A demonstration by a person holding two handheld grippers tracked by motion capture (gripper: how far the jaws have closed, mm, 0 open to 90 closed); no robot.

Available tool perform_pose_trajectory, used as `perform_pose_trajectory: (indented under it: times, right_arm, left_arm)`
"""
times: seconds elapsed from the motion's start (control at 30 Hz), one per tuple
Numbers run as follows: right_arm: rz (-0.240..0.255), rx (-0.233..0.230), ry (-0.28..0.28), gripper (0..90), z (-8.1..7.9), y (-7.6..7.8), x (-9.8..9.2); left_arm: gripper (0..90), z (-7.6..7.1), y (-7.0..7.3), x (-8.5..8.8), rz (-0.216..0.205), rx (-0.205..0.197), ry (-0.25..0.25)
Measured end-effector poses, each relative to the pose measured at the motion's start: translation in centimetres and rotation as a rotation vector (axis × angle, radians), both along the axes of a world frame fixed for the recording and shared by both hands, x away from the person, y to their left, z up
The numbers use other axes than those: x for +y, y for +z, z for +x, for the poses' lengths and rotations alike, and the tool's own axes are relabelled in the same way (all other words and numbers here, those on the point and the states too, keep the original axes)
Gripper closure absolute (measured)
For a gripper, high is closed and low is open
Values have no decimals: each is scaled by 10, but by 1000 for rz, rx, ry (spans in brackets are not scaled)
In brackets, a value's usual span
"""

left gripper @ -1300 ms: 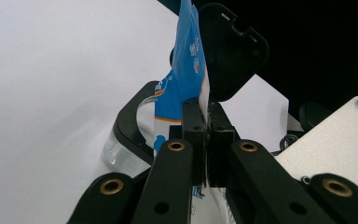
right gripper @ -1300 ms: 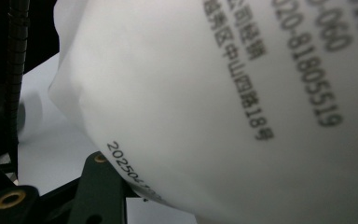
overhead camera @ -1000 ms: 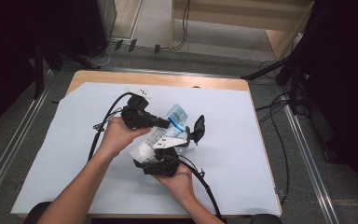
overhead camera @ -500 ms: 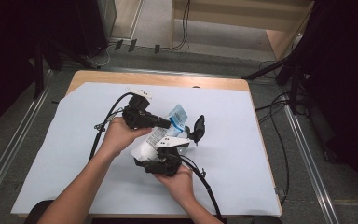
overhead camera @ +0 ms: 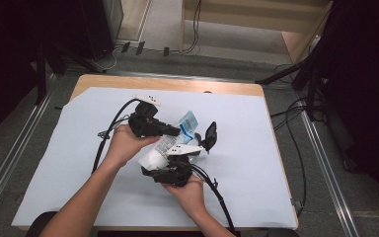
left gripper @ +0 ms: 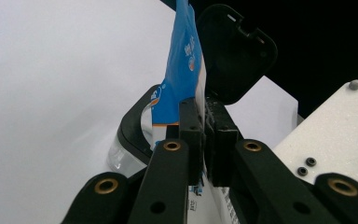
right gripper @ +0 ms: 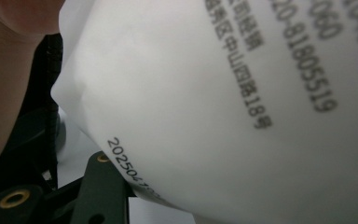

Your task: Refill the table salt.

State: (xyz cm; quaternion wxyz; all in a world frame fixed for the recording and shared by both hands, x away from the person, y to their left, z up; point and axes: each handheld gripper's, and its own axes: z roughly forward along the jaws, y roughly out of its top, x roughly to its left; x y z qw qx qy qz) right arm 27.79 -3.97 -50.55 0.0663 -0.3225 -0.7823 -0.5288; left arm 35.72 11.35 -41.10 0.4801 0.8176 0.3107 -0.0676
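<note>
High view: both hands work at centre of the table, which is covered w/ a white sheet. Left hand holds the left gripper, its body pointing right; its jaws are clenched on the blue-and-white packet, blue end up and to the right. Right hand holds the right gripper from below, just under the packet's white lower part. A container w/ a black hinged lid stands open just right of the packet, lid raised. Cables trail from both grippers across the sheet. Left gripper view: the two black jaws meet at centre, pads pinched flat on the packet edge, no gap visible; packet rises upright between them, blue face to the left. Behind it the black lid stands open, and the container's black rim w/ a clear wall sits at the packet's base. Grey-white plate of the other gripper shows at lower right. Right gripper view: white back of the packet, w/ black printed text and a date code, lies very close to the lens. One black jaw shows at lower left beneath the packet; the other is hidden, so cannot tell if the right gripper grasps the packet or stands released. Jaws have just been closing. A hand shows at far left.
</note>
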Motion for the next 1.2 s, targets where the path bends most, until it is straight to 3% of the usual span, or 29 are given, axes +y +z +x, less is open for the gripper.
perform_pose_trajectory:
  times: [0.27,0.4,0.9,1.2]
  right_arm:
    - [-19,-14,13,475,0,2,1]
    - [-26,-11,11,502,0,2,1]
    - [54,34,13,527,1,1,-1]
    - [76,61,17,524,0,3,0]
  left_arm:
    - [900,0,0,-2,-2,-3,3]
    - [900,0,-1,-2,-2,-3,4]
    - [858,-2,1,0,-5,12,-5]
    - [889,-2,1,-1,-2,8,-4]
